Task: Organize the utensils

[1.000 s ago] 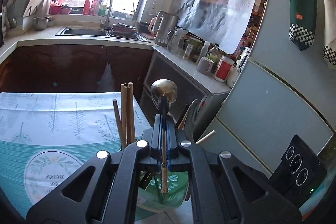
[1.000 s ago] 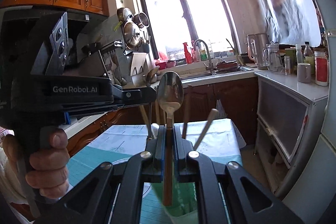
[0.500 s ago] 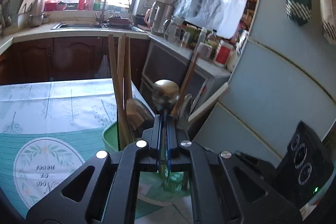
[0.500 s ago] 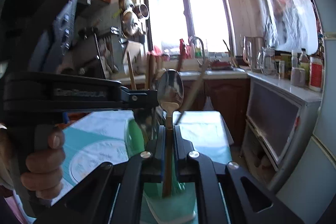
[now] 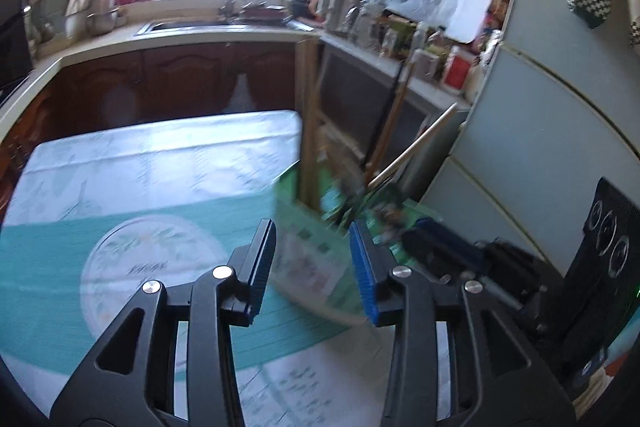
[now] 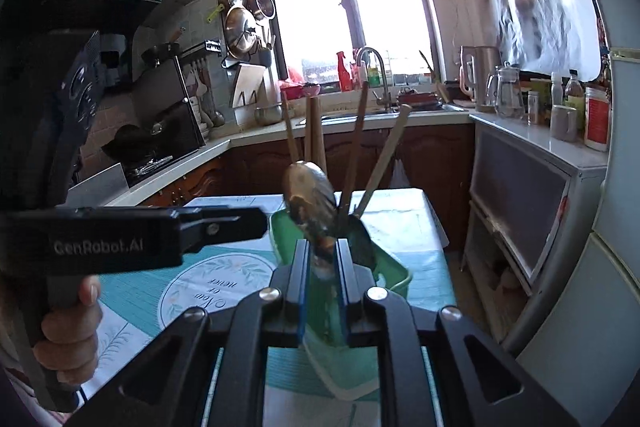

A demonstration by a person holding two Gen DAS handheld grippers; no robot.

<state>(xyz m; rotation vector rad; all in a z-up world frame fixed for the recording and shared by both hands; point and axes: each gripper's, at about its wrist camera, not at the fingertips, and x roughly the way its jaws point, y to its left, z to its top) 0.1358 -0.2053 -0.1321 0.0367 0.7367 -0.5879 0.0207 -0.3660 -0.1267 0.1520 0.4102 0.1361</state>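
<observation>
Stood with the left gripper (image 5: pixel 313 267) wide open and empty beside the green holder (image 6: pixel 394 269), probably to steady it, and with the right gripper (image 6: pixel 323 285) slightly parted around the spoon (image 6: pixel 309 197), bowl up inside the holder among wooden utensils (image 6: pixel 316 135).

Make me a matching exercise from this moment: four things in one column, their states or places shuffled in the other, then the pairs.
Things:
1. left gripper
2. spoon
3. green holder
4. wooden handles

States or places:
A. stands on the tablecloth
B. stick up out of the holder
C. open, nothing between its fingers
D. bowl up and tilted, at the fingertips of the right gripper

Pairs: 1-C, 2-D, 3-A, 4-B
</observation>
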